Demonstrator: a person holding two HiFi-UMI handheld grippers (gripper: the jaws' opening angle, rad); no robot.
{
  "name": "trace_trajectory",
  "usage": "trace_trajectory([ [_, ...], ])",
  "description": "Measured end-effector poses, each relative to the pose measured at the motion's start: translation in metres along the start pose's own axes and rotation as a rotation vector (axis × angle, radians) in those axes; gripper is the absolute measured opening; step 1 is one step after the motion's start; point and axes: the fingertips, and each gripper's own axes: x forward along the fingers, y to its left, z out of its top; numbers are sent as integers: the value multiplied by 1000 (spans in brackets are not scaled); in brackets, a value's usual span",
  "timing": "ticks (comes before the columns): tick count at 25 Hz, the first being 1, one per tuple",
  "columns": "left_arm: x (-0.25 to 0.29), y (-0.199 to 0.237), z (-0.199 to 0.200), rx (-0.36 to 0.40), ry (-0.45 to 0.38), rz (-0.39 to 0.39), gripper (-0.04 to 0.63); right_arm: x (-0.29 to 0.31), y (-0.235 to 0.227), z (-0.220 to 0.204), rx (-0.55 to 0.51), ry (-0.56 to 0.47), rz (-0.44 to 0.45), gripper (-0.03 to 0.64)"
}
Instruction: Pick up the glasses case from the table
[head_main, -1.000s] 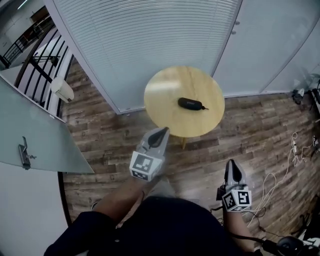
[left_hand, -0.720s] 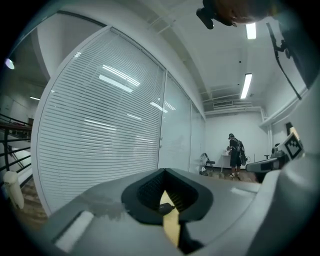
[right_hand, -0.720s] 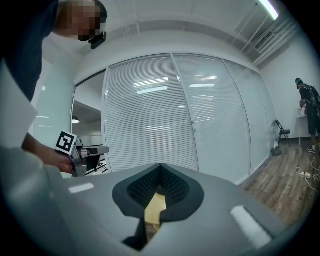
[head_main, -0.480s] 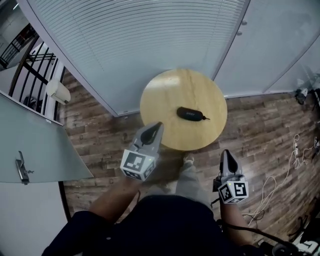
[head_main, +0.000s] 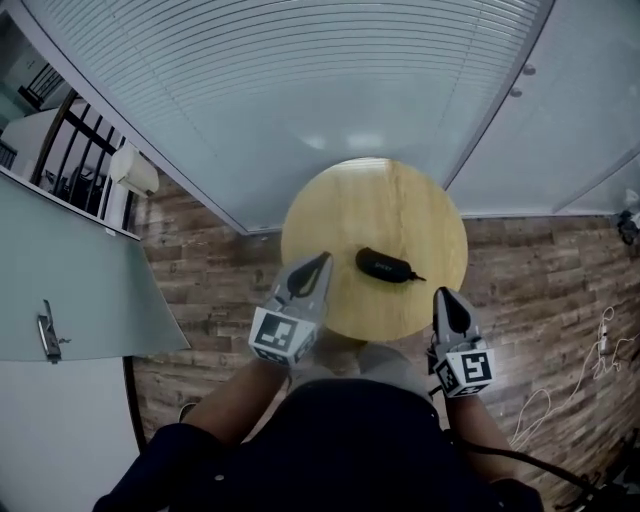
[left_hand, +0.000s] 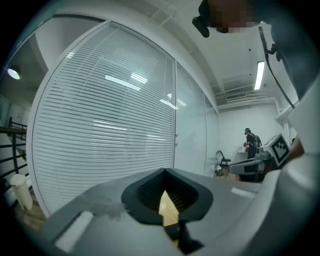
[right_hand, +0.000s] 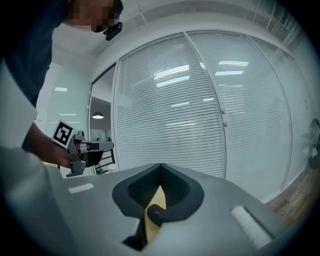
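Round wooden table (head_main: 400, 200) before a blind-covered glass wall (head_main: 300, 100)
We see the glasses case (head_main: 385, 266) lying on it above the plank floor (head_main: 200, 290); our left gripper (head_main: 320, 260) and right gripper (head_main: 445, 295) are both closed and empty.

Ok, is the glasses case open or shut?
Shut: the glasses case lies flat on the round table as one closed dark shell.

Open top on the round table (head_main: 400, 200) rings the glasses case (head_main: 384, 266); the slatted glass wall (head_main: 300, 100) stands just behind.
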Motion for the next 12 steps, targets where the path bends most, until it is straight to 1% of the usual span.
trace_trajectory([
  [2, 21, 6, 1, -6, 10, 26, 3, 20, -12, -4, 6, 25, 43, 8],
  [5, 44, 16, 2, -8, 9, 65, 3, 46, -19, -12, 13, 62, 107, 8],
  [7, 58, 22, 0, -27, 15, 87, 3, 62, -22, -20, 8, 87, 144, 8],
  [9, 68, 26, -6, -39, 28, 91, 3, 77, -24, -31, 4, 121, 160, 8],
  [12, 76, 35, -25, -43, 58, 72, 3, 96, -19, -44, -14, 148, 166, 8],
])
